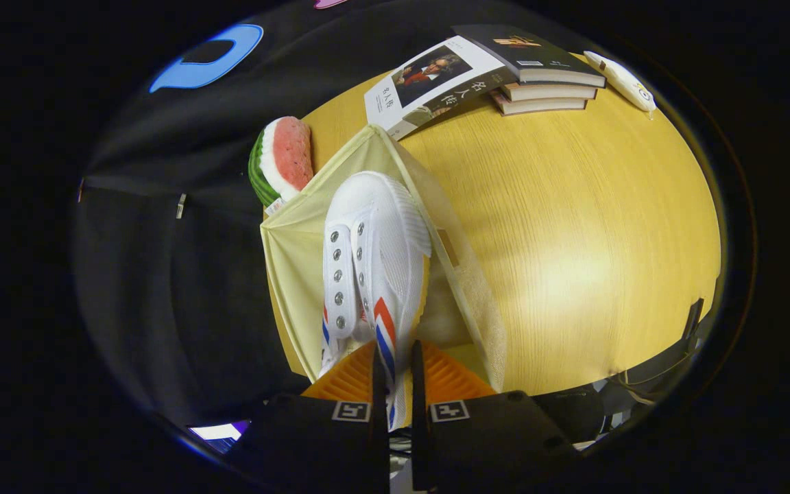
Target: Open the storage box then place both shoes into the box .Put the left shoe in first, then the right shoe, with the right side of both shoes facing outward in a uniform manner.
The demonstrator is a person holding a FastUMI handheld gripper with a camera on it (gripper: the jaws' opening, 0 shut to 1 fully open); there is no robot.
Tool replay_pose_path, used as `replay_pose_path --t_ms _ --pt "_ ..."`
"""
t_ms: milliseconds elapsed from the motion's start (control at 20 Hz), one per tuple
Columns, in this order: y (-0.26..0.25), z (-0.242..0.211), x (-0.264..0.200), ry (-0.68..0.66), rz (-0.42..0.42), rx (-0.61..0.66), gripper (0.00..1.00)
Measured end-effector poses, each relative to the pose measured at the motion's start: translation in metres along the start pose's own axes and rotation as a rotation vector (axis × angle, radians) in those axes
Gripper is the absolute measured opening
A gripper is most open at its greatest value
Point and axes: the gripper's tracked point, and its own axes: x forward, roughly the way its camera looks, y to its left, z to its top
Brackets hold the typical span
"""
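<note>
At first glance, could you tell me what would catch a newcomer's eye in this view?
A white shoe with red and blue stripes, clamped at its heel end by the gripper, hangs into the open pale yellow storage box just ahead. Beyond the box lies a watermelon slice, and further across the wooden table a stack of books.

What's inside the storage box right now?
A white shoe with red and blue stripes sits in the storage box, its heel end pinched in the gripper. The shoe covers the box floor, so I cannot tell whether another shoe lies beneath.
</note>
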Motion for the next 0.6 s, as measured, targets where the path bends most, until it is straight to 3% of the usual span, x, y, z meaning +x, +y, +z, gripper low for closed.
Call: replay_pose_path --t_ms 50,150,300,600 --pt "0.009 0.001 -0.003 -0.006 0.032 0.014 0.2" --pt "0.036 0.015 -0.016 -0.067 0.122 0.028 0.45" --pt "0.05 0.039 -0.051 -0.187 0.152 -0.053 0.99" --pt "0.038 0.055 -0.111 -0.395 0.14 -0.263 0.99"
